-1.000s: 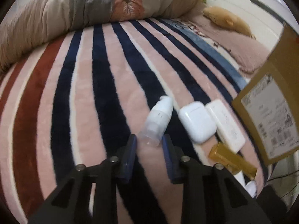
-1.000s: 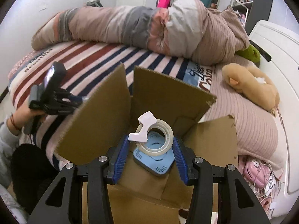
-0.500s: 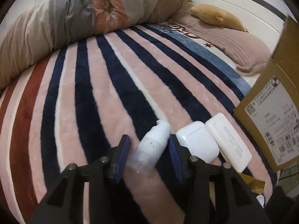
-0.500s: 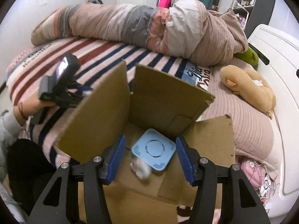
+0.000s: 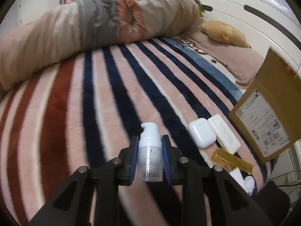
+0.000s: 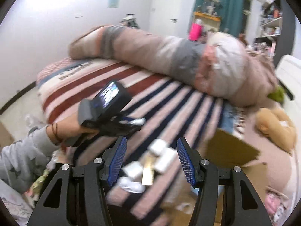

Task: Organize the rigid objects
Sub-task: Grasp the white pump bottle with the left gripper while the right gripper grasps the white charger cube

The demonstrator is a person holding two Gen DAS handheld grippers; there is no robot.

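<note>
Left gripper (image 5: 150, 146) clamped on pump bottle (image 5: 150, 154), lifted above striped blanket (image 5: 65, 131), left of cardboard box (image 5: 272, 116). Right gripper (image 6: 150, 162) wide open, empty, over blurred small items beside box. Step: carrying bottle. Next, probably: swing rightward over box, release inside.

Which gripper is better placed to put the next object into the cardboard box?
Left. The left gripper is shut on the pump bottle, near the cardboard box. The right gripper is open and empty.

Left wrist view skims low over the striped blanket (image 5: 79, 116); right wrist view looks from higher, sharing it
</note>
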